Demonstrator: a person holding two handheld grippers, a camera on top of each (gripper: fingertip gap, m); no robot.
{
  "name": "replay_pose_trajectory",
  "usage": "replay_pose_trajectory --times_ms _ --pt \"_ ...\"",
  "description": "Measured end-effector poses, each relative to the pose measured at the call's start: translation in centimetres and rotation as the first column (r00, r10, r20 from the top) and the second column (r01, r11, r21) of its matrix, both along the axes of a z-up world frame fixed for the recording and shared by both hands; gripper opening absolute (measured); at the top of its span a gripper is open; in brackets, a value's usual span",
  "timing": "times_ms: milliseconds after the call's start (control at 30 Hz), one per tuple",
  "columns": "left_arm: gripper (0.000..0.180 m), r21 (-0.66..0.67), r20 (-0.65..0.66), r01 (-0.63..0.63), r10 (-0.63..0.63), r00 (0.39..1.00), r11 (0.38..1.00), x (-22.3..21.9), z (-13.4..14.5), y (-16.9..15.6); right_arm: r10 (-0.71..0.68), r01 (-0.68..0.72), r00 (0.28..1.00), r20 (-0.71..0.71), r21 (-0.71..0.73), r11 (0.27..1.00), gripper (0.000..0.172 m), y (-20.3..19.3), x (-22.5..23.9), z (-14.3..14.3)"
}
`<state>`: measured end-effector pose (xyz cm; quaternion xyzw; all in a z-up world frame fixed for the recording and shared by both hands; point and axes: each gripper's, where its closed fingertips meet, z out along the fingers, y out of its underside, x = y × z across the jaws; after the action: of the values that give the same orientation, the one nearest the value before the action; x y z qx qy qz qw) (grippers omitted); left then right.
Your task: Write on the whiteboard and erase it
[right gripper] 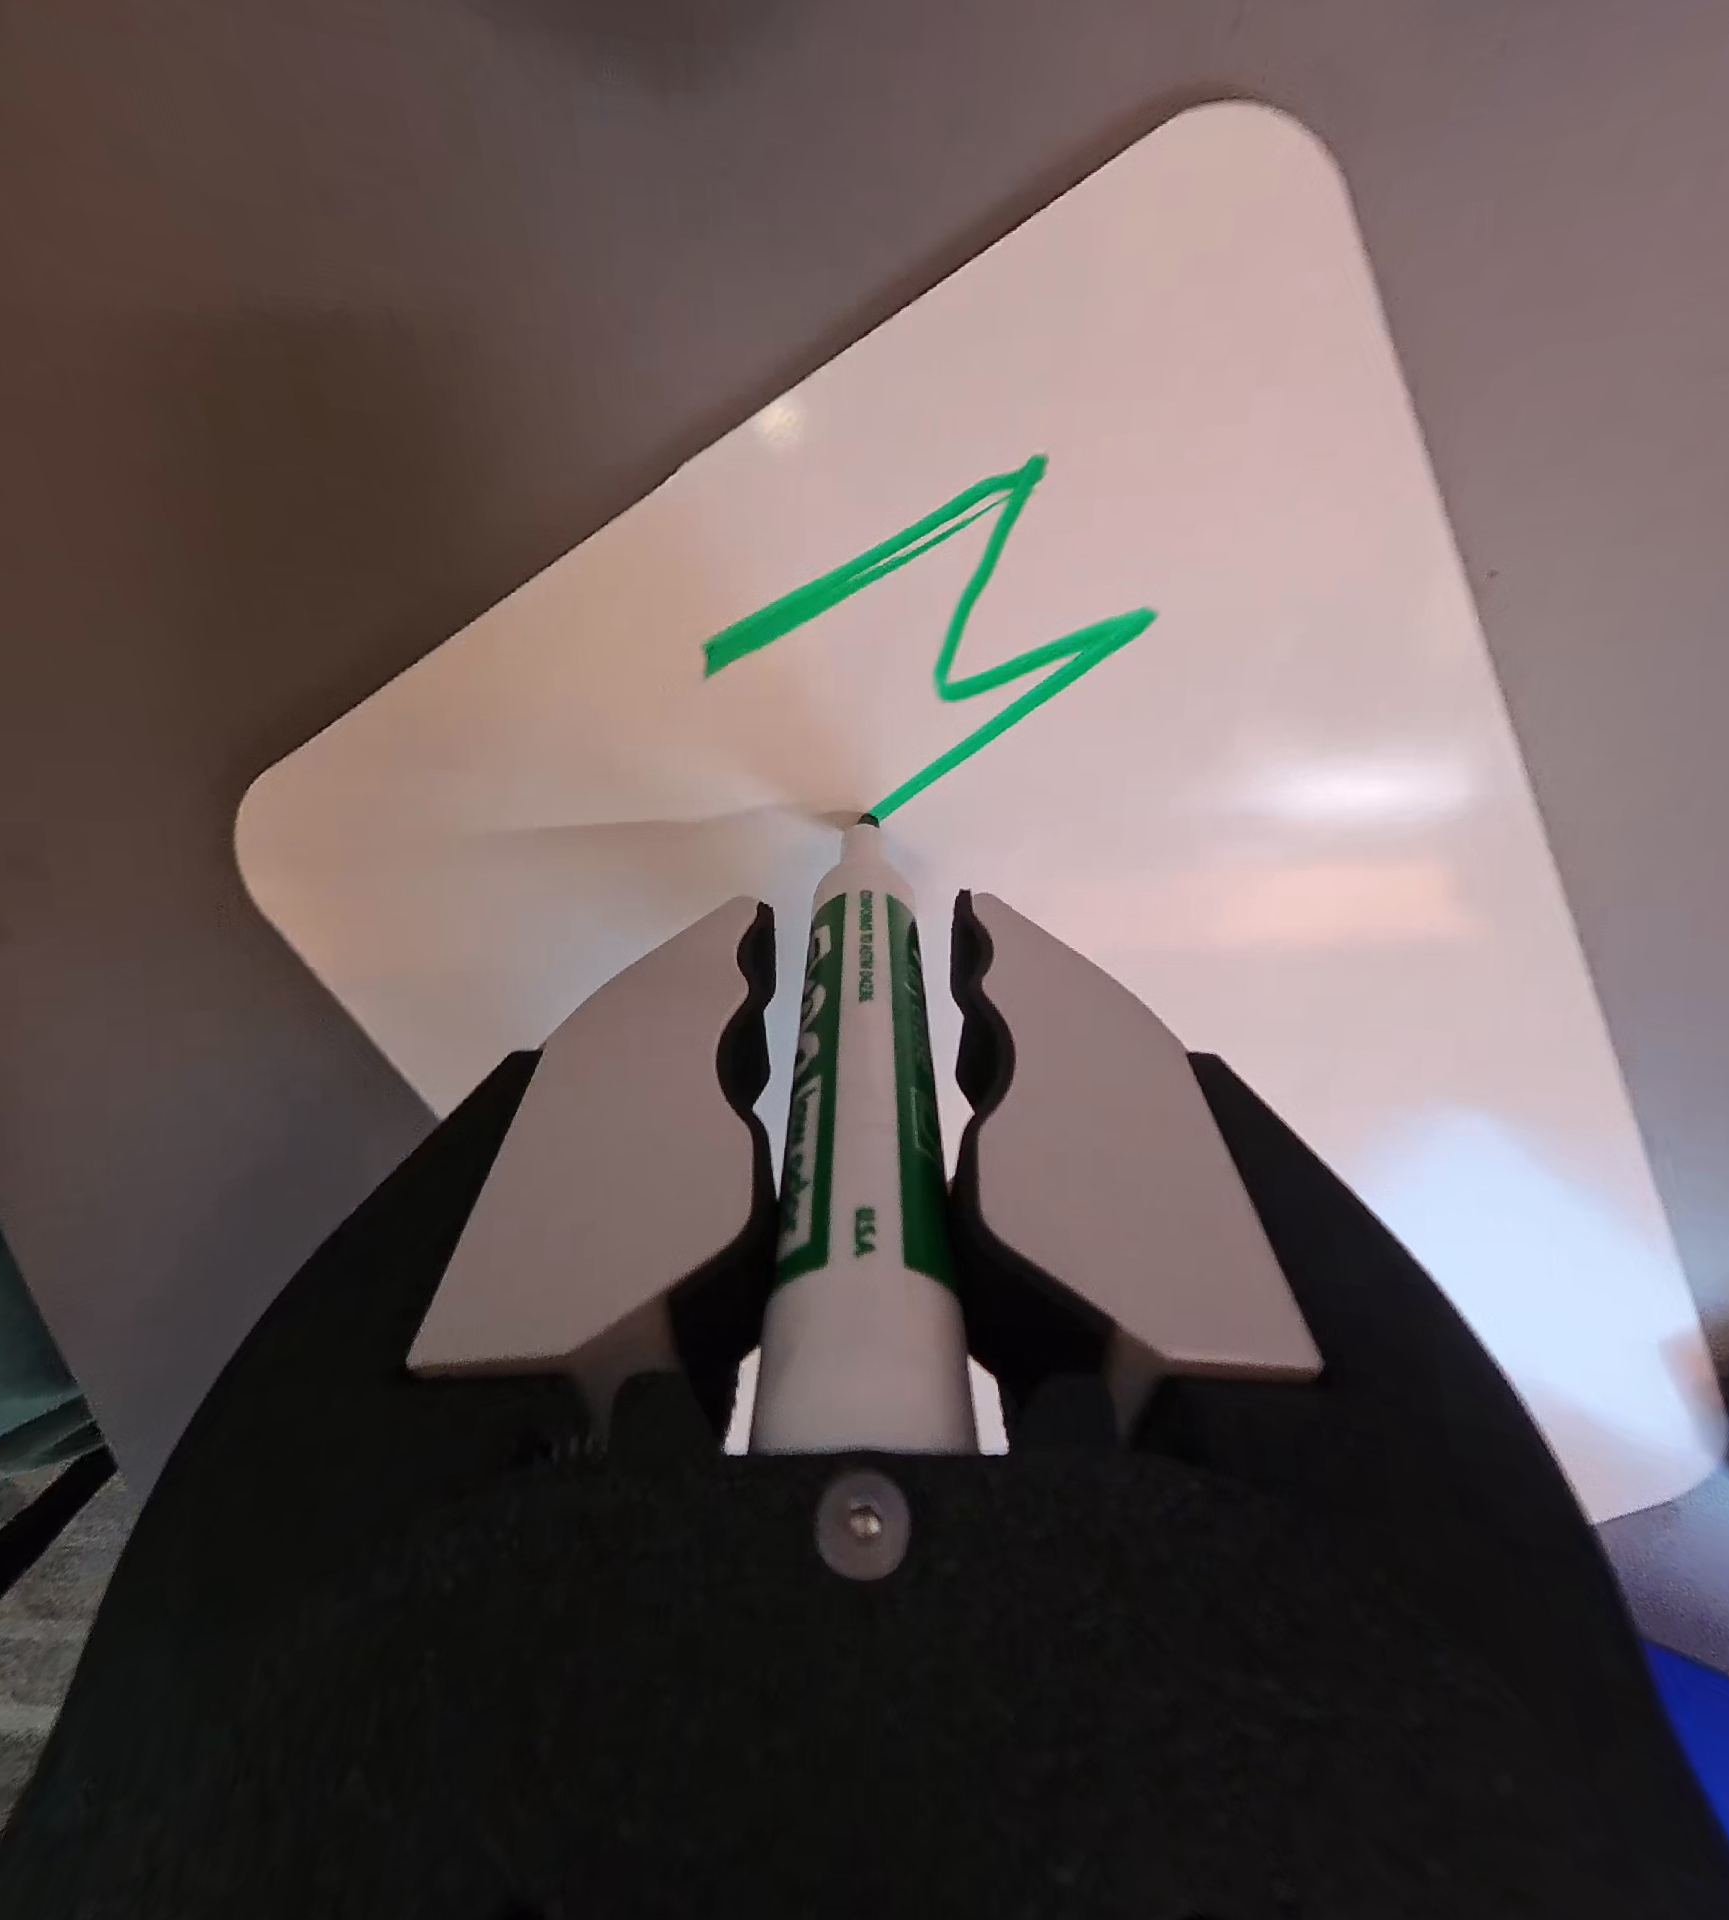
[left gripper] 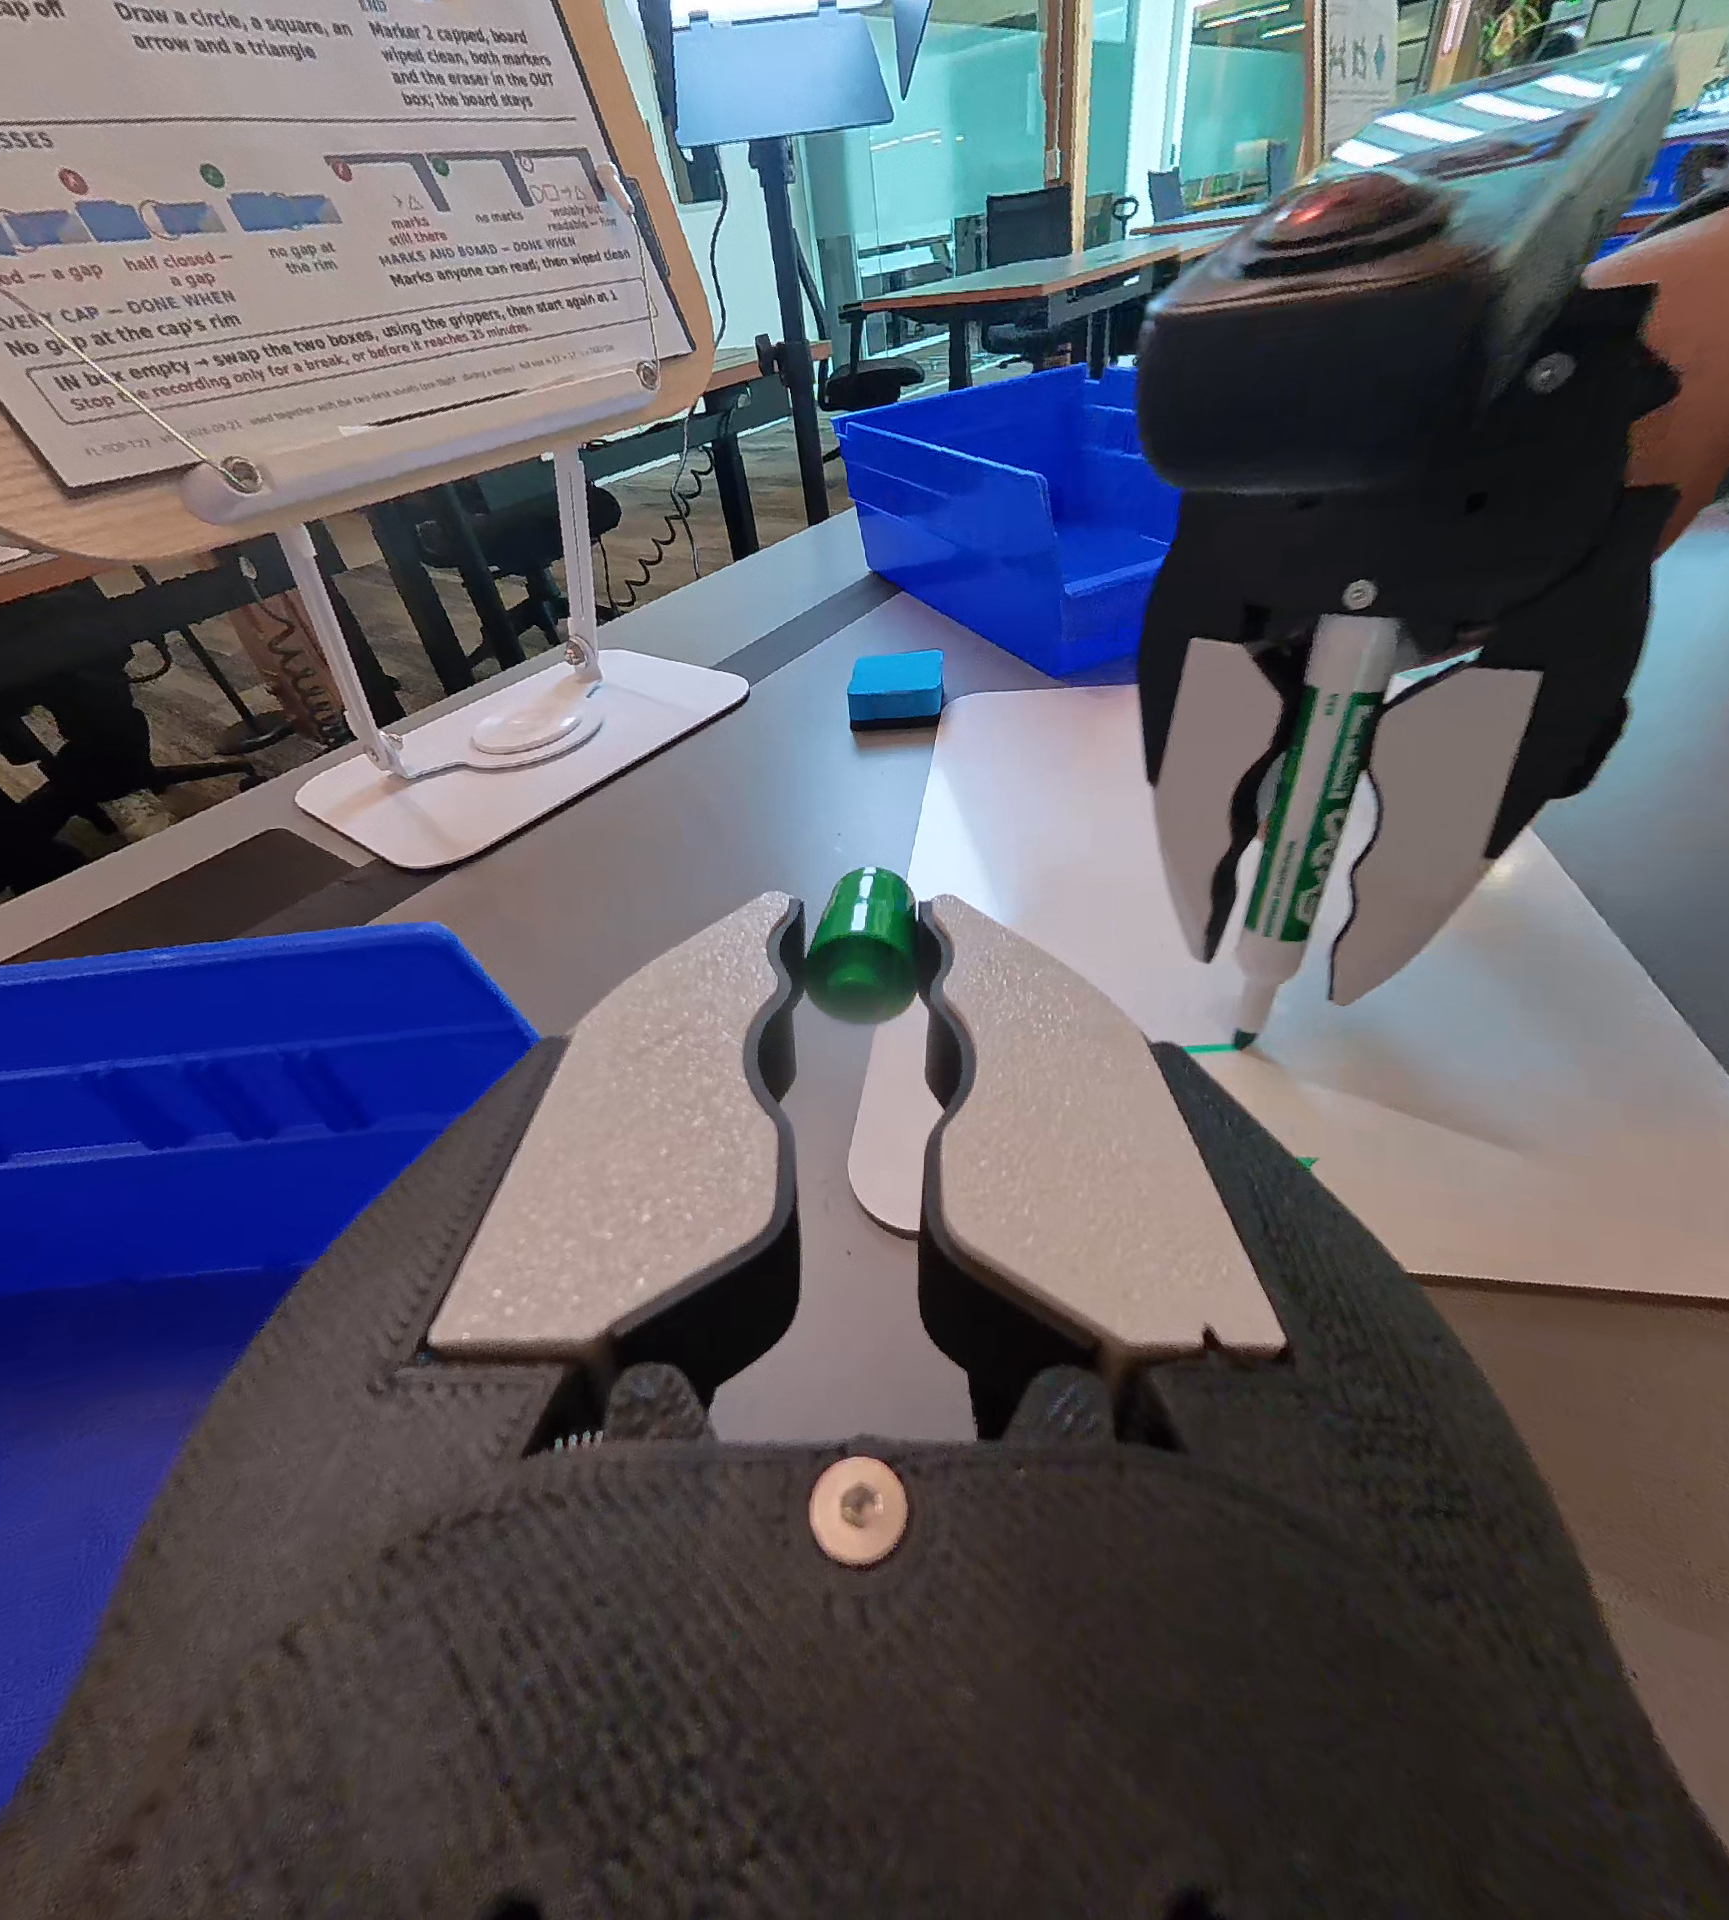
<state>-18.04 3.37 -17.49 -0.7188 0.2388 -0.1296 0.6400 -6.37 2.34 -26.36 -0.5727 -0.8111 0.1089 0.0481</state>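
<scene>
Right hand-held gripper (right gripper: 860,914) clamps green marker (right gripper: 855,1091), tip touching whiteboard (right gripper: 1255,623).

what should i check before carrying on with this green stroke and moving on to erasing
1. Marker seated in right claw: ok, gripped along its barrel.
2. Tip on whiteboard: ok, it touches at the end of the green zigzag.
3. Green cap kept for recapping: ok, left claw is clamped on it.
4. Board has room ahead of the tip: ok, bare white surface near the claw.
5. Eraser reachable: ok, on the table beside the board's corner.
6. Board fixed against sliding: cannot tell.
</scene>
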Motion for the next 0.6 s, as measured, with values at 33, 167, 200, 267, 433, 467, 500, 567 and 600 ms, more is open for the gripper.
replay_pose_trajectory --times_ms 33,167,200,267,433,467,500,567,600 --pt "0.020 -0.002 -0.001 0.000 0.000 1.000 1.000 0.0 -0.1 0.0 0.003 -0.003 1.000 0.001 0.000 1.000 0.034 -0.2 0.4 0.0" --pt "0.020 -0.007 -0.001 0.001 -0.001 1.000 1.000 0.1 -0.3 0.0 -0.017 0.017 0.999 -0.046 0.002 1.000 0.034 0.0 0.3 0.3" --pt "0.020 -0.007 -0.002 0.000 0.000 1.000 1.000 0.1 -0.3 0.0 -0.031 0.031 0.997 -0.071 -0.001 1.000 0.035 0.5 -0.1 0.7" --pt "0.020 -0.009 -0.001 0.003 -0.003 1.000 1.000 0.2 -0.3 0.0 -0.063 0.064 0.992 -0.107 0.003 0.998 0.034 1.8 -0.9 1.3" --pt "0.021 -0.013 0.003 0.006 -0.006 1.000 1.000 0.2 -0.4 0.0 -0.120 0.120 0.986 -0.118 -0.009 0.993 0.034 4.6 -2.1 0.6" --pt "0.020 -0.012 0.003 0.007 -0.007 1.000 1.000 0.2 -0.4 0.0 -0.128 0.127 0.984 -0.120 -0.017 0.992 0.034 4.9 -2.3 0.5" --pt "0.020 -0.012 0.002 0.007 -0.007 1.000 1.000 0.1 -0.4 0.0 -0.133 0.132 0.984 -0.122 -0.021 0.991 0.034 5.1 -2.5 0.4" --pt "0.021 -0.013 0.003 0.008 -0.008 1.000 1.000 0.2 -0.4 0.0 -0.137 0.136 0.983 -0.121 -0.017 0.991 0.034 5.5 -2.8 0.2" --pt "0.021 -0.013 0.003 0.009 -0.009 1.000 1.000 0.2 -0.4 0.0 -0.138 0.137 0.983 -0.117 -0.020 0.990 0.034 5.6 -2.9 0.1"
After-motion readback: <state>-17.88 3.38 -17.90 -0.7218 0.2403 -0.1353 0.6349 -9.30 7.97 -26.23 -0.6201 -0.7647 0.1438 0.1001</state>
